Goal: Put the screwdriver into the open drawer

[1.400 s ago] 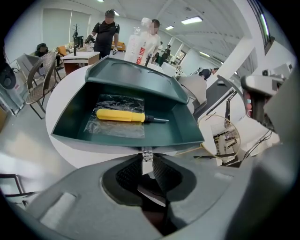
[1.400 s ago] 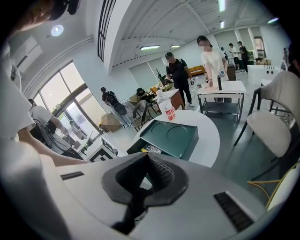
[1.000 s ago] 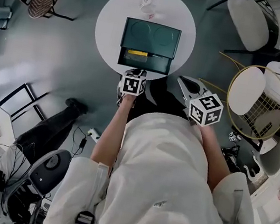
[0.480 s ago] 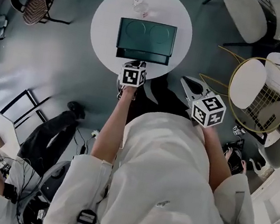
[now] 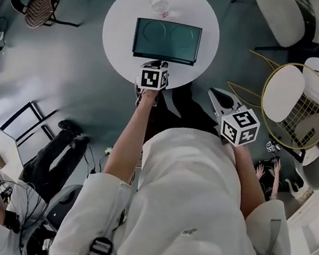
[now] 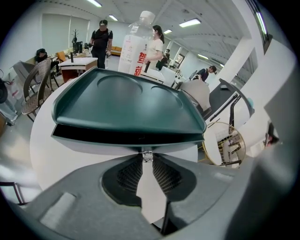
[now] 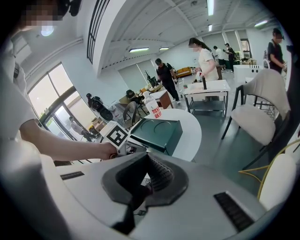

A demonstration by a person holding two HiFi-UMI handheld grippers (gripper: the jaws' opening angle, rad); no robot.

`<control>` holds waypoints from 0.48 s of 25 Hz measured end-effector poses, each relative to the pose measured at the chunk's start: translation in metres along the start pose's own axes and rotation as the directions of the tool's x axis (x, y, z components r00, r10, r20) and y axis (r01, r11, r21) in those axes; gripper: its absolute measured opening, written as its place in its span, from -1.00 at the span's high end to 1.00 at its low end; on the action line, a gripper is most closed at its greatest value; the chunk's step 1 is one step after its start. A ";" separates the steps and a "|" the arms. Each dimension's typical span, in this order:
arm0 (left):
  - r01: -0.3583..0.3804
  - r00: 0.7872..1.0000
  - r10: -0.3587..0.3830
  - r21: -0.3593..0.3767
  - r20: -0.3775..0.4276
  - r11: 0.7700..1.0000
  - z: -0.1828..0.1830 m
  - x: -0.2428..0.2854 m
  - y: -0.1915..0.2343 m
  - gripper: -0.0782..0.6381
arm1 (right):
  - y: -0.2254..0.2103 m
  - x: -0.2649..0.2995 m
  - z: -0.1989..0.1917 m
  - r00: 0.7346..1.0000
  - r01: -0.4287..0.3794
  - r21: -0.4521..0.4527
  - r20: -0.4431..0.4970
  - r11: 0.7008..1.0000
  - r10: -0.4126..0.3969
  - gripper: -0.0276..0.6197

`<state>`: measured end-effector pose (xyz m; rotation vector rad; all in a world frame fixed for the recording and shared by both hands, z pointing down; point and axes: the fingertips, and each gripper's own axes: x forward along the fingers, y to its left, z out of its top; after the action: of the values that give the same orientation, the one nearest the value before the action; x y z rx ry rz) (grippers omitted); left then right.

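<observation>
Right, over on the left, the left gripper (image 6: pixel 147 158) is nipped onto the tiny metal knob (image 6: pixel 147 155) of the drawer (image 6: pixel 103 144), pads nearly together with the knob pinched between them. That drawer looks pushed home, or very nearly, into the green box (image 5: pixel 166 41) on the white table (image 5: pixel 119 25). The screwdriver shows in no view, so my guess is it lies inside. A bottle (image 6: pixel 136 42) stands just behind the box. Further right, the right gripper (image 7: pixel 146 186) hangs off the table's edge, jaws pressed together on nothing. The dangers now: that knob is small and slick, so the pads could slip off it. A hard push could also slide the whole box back into the bottle, or jam the drawer if the screwdriver sits crooked.
</observation>
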<state>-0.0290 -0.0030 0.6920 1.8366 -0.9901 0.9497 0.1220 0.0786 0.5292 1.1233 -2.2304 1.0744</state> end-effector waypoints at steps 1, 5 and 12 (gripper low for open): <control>0.003 1.000 -0.003 -0.003 0.002 1.000 0.001 0.000 0.001 0.57 | 0.000 0.000 0.000 1.000 0.001 0.001 0.000 1.000 -0.001 0.89; 0.008 1.000 -0.008 -0.013 0.017 1.000 0.009 0.002 0.005 0.57 | 0.001 -0.001 -0.001 1.000 0.003 0.003 -0.002 1.000 -0.003 0.89; 0.006 0.999 -0.006 -0.009 0.046 1.000 0.017 0.004 0.009 0.57 | 0.000 -0.002 -0.002 1.000 0.007 -0.002 -0.005 1.000 -0.007 0.89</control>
<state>-0.0311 -0.0229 0.6919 1.8598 -1.0151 0.9014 0.1226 0.0809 0.5288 1.1261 -2.2215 1.0712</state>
